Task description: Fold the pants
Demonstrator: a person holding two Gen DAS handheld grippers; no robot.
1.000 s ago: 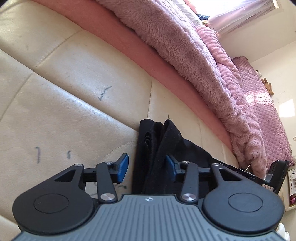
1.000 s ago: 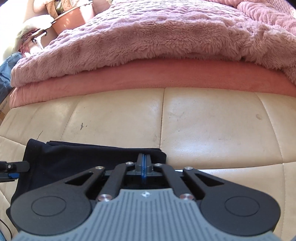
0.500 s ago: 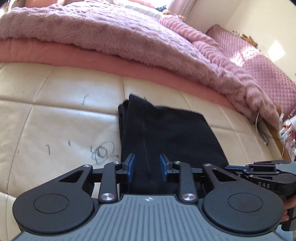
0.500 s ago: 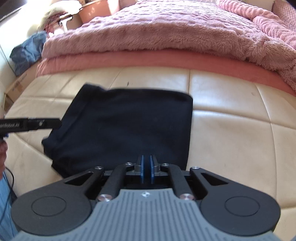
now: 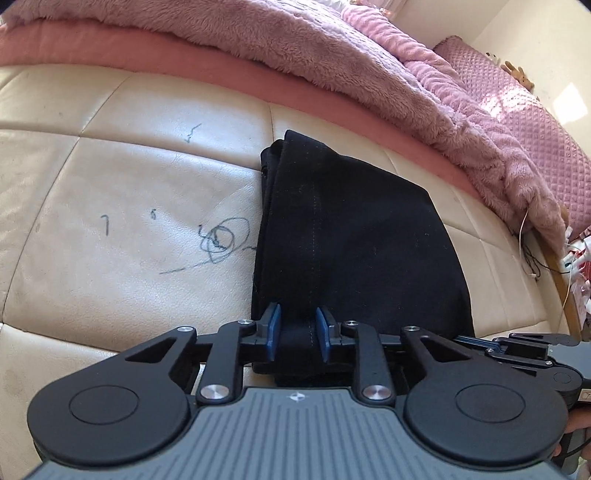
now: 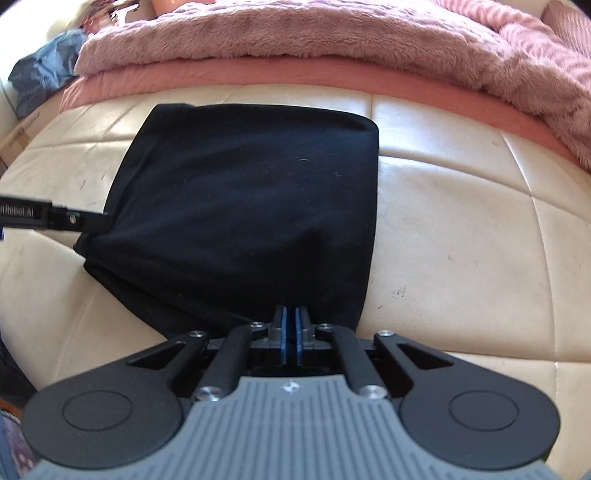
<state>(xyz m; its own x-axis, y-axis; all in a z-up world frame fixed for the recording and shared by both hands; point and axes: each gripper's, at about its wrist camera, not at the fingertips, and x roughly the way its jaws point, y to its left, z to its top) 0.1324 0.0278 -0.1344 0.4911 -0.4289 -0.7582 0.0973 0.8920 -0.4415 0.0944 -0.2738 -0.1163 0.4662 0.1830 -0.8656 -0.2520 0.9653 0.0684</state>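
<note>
Already the pants [image 6: 240,206] lie on the cream sofa [image 6: 461,229] as a compact folded rectangle. The right tool [image 6: 291,325] is clenched on their near edge. The left tool [image 5: 297,328] is released, straddling a seam. Little seems left, perhaps only letting go.

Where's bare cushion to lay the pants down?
Bare cream cushion lies right of the black pants, up to the pink blanket. More lies left, around the pen scribble. Crowded: the near edge, where the left gripper and right gripper work.
</note>
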